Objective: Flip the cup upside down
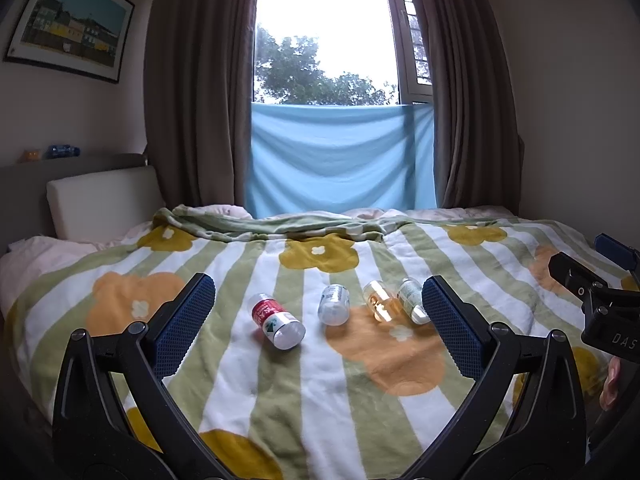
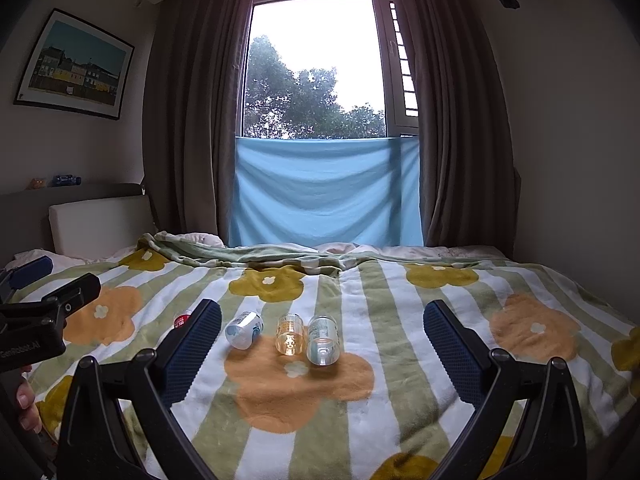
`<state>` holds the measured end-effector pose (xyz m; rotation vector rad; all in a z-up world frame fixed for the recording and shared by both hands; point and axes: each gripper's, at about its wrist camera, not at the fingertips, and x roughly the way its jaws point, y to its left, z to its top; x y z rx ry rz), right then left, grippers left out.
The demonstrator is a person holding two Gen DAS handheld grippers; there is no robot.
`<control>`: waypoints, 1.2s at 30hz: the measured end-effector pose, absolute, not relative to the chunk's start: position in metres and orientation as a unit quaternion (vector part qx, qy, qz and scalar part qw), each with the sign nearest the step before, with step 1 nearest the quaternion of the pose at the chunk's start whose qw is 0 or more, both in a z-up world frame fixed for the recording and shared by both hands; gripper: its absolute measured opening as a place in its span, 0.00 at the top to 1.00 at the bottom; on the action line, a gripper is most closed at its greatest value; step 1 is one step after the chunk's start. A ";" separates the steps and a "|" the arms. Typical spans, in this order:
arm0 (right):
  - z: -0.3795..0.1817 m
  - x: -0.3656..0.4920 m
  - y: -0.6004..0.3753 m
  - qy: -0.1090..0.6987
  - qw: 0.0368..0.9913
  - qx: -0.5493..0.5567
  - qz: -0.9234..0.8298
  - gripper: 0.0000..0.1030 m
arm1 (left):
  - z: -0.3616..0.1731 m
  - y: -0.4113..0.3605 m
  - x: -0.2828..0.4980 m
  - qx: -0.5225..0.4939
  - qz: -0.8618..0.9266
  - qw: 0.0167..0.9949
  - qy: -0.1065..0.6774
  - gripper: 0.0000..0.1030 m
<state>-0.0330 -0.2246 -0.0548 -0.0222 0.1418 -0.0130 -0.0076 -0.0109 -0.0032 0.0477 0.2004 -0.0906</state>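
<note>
Several small cups lie on their sides in a row on the flowered striped blanket [image 1: 320,380]. From left to right they are a red-labelled cup [image 1: 276,322], a white-and-blue cup [image 1: 334,304], a clear amber cup [image 1: 378,300] and a green-labelled cup [image 1: 412,300]. My left gripper [image 1: 318,286] hovers open just short of them and holds nothing. In the right wrist view, the white-and-blue cup [image 2: 244,330], amber cup [image 2: 290,334] and green-labelled cup [image 2: 323,340] lie between the fingers of my open, empty right gripper [image 2: 323,308]. The red-labelled cup [image 2: 183,319] is half hidden behind its left finger [image 2: 192,344].
A rumpled fold of blanket [image 1: 280,224] runs across the far side of the bed. A white cushion [image 1: 100,200] leans on the headboard at the left. Curtains and a blue cloth [image 1: 340,160] hang at the window behind. A person's fingers [image 2: 26,404] hold the left gripper's handle.
</note>
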 end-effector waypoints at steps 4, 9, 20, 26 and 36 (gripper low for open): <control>-0.054 -0.033 -0.224 0.071 0.997 -0.011 -0.007 0.02 | -0.005 -0.012 -0.006 0.022 -0.046 0.993 0.102 0.00; -0.055 -0.033 -0.225 0.071 0.997 -0.011 -0.006 0.02 | -0.006 -0.011 -0.006 0.023 -0.048 0.993 0.102 0.00; -0.058 -0.028 -0.226 0.079 0.997 -0.015 -0.009 0.02 | -0.006 -0.012 0.010 0.023 -0.053 0.991 0.123 0.00; -0.065 -0.009 -0.231 0.101 0.995 -0.019 -0.005 0.02 | 0.001 -0.013 0.054 0.030 -0.081 0.983 0.162 0.00; -0.086 0.033 -0.243 0.128 0.991 -0.022 0.014 0.02 | -0.021 -0.033 0.221 0.094 -0.099 0.946 0.293 0.00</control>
